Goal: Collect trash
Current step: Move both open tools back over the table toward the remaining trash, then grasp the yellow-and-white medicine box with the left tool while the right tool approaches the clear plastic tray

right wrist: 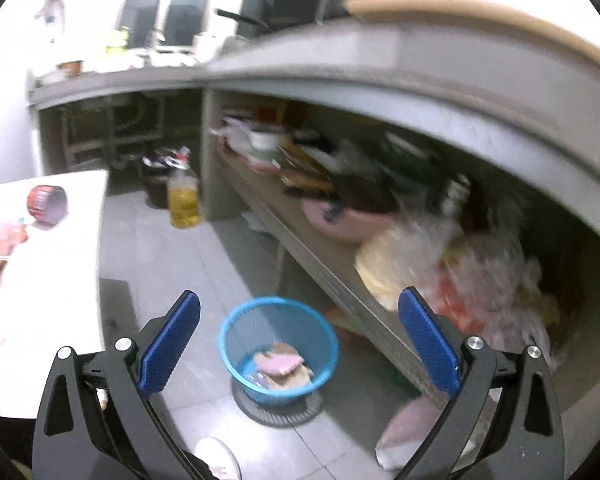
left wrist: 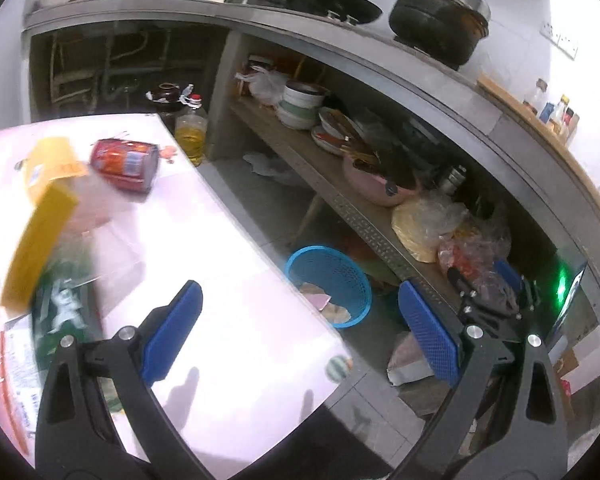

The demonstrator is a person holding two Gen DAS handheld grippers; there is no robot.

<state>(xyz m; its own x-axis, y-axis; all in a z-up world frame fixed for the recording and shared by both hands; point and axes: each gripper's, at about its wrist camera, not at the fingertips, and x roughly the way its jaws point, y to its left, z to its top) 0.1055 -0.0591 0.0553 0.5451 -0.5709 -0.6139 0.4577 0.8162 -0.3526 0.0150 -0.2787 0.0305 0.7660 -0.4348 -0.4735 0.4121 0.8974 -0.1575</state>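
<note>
A blue mesh wastebasket (right wrist: 278, 350) stands on the tiled floor with crumpled pink and tan wrappers (right wrist: 282, 368) inside; it also shows past the table's edge as the basket (left wrist: 332, 284). On the white table (left wrist: 220, 272) lie a red can (left wrist: 126, 164) on its side, a yellow box (left wrist: 40, 216) and a green packet (left wrist: 66, 304). My left gripper (left wrist: 300, 332) is open and empty over the table's right edge. My right gripper (right wrist: 300, 340) is open and empty above the basket. The red can (right wrist: 47, 204) appears far left on the table.
A grey counter (left wrist: 340, 48) with a black pot (left wrist: 440, 20) runs along the back. Its low shelf (left wrist: 340, 184) holds bowls, a pink basin and plastic bags. An oil bottle (right wrist: 184, 200) stands on the floor. A pale bag (right wrist: 408, 428) lies by the shelf foot, and a shoe (right wrist: 218, 456) shows below.
</note>
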